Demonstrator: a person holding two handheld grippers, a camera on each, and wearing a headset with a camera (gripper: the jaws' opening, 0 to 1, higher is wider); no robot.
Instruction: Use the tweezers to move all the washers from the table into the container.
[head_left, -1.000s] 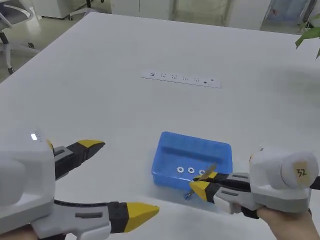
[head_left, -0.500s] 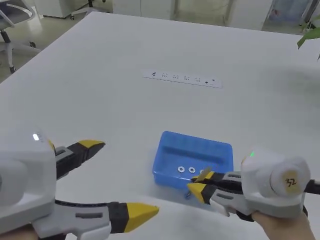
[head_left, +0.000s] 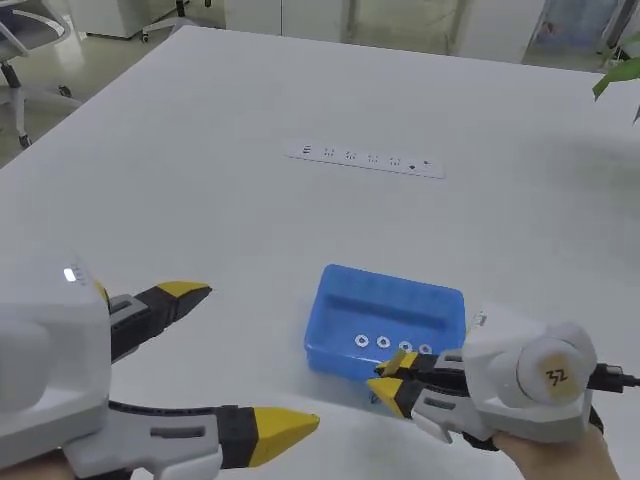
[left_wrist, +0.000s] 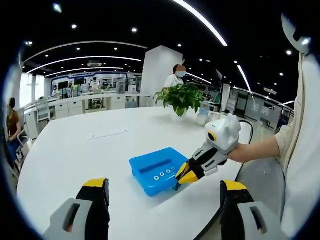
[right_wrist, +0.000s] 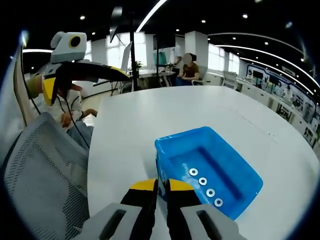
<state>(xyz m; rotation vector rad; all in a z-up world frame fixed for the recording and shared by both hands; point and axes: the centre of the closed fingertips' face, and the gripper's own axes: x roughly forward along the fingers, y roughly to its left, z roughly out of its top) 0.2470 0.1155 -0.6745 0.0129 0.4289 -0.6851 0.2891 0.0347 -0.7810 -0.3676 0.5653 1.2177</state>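
Note:
A blue container (head_left: 388, 298) sits on the white table (head_left: 300, 210) near its front edge, with several washers (head_left: 383, 343) in a row on its floor. My right gripper (head_left: 386, 382) hovers just in front of the container's near wall, shut on thin tweezers (left_wrist: 176, 187) whose tip points down at the table. In the right gripper view the container (right_wrist: 235, 197) lies just ahead of the closed jaws (right_wrist: 159, 186), washers (right_wrist: 202, 181) lined along its floor. My left gripper (head_left: 260, 356) is held open at the lower left, well apart from the container (left_wrist: 150, 165).
A white socket strip (head_left: 365, 158) lies flat at the table's middle. A potted plant (left_wrist: 181, 97) stands on the far side. A mesh chair (right_wrist: 45, 175) is beside the table's edge. People are in the background.
My right gripper has drawn back toward the table's near edge, taking the tweezers out from over the container. One more washer now shows in the row. The left gripper has stayed put.

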